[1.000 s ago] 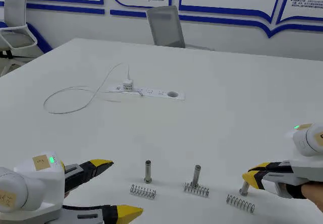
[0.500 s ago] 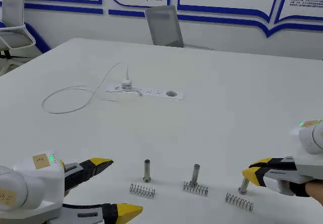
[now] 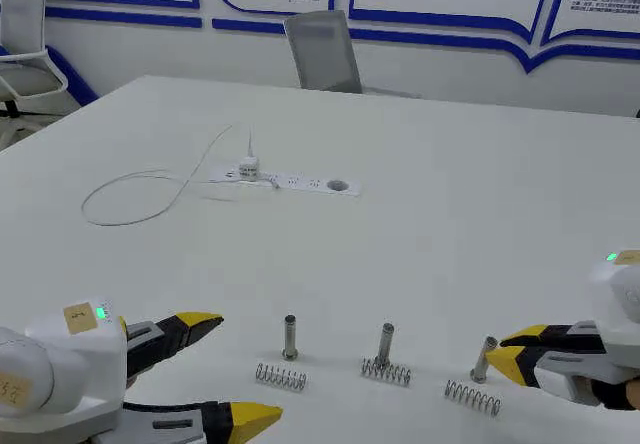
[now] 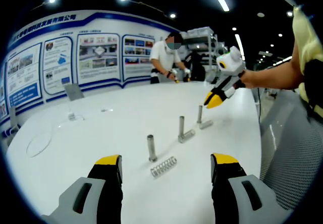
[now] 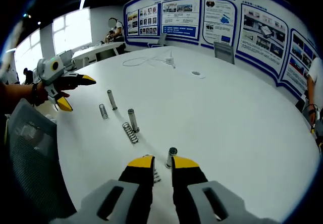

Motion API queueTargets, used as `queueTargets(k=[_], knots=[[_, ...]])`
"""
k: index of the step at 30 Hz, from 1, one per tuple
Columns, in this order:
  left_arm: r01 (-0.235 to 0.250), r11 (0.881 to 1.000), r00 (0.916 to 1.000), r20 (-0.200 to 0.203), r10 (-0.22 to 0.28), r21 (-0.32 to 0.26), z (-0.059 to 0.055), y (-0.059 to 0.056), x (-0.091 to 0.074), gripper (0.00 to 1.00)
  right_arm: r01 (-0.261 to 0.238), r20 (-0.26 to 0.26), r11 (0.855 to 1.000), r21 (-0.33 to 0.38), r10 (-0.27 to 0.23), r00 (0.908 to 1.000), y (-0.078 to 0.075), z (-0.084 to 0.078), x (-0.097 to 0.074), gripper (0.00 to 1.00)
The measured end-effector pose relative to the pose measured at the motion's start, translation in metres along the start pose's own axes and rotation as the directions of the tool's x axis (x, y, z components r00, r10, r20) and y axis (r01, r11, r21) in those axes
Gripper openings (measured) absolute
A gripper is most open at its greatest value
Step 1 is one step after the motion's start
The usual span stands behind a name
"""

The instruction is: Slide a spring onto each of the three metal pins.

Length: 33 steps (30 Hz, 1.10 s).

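Three metal pins stand in a row near the front of the white table: left pin (image 3: 290, 336), middle pin (image 3: 385, 345), right pin (image 3: 483, 359). A spring lies flat by each: left spring (image 3: 280, 376), middle spring (image 3: 386, 371), right spring (image 3: 472, 397). My left gripper (image 3: 230, 369) is open and empty, left of the left pin (image 4: 151, 147) and its spring (image 4: 163, 166). My right gripper (image 3: 502, 354) is shut and empty, just right of the right pin (image 5: 171, 157), which stands right beyond the tips (image 5: 162, 161).
A white power strip (image 3: 290, 180) with a looping cable (image 3: 150, 189) lies mid-table. A grey chair (image 3: 322, 49) stands behind the far edge. A person (image 4: 166, 57) stands beyond the table in the left gripper view.
My right gripper has drawn back to the right, so the right pin now stands fully in sight. The left gripper, pins and springs have stayed put.
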<state>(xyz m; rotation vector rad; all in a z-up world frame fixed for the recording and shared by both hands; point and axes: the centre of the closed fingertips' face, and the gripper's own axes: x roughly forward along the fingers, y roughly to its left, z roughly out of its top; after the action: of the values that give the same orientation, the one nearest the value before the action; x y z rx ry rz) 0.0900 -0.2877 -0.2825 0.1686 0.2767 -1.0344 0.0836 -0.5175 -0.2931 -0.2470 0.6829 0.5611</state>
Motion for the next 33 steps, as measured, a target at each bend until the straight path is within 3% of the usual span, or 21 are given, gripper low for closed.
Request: queueTargets(k=[8, 15, 21, 33], knots=[[0.000, 1.000, 1.0000, -0.003, 0.000, 0.000, -0.001, 0.000, 0.000, 0.73, -0.046, -0.039, 0.998, -0.032, 0.045, 0.9982, 0.012, -0.008, 0.006, 0.14], [0.002, 1.000, 1.0000, -0.006, -0.002, 0.003, 0.000, -0.001, 0.000, 0.73, -0.108, -0.104, 0.990, -0.088, 0.099, 0.9897, 0.022, -0.013, 0.018, 0.14], [-0.002, 1.000, 1.0000, -0.009, 0.002, 0.004, 0.000, -0.001, -0.002, 0.73, -0.143, -0.172, 0.976, -0.165, 0.114, 0.9784, 0.025, -0.015, 0.026, 0.14], [-0.005, 1.000, 1.0000, -0.008, 0.005, 0.003, 0.000, -0.002, -0.004, 0.73, -0.199, -0.285, 0.951, -0.236, 0.128, 0.9499, 0.029, -0.023, 0.040, 0.14]])
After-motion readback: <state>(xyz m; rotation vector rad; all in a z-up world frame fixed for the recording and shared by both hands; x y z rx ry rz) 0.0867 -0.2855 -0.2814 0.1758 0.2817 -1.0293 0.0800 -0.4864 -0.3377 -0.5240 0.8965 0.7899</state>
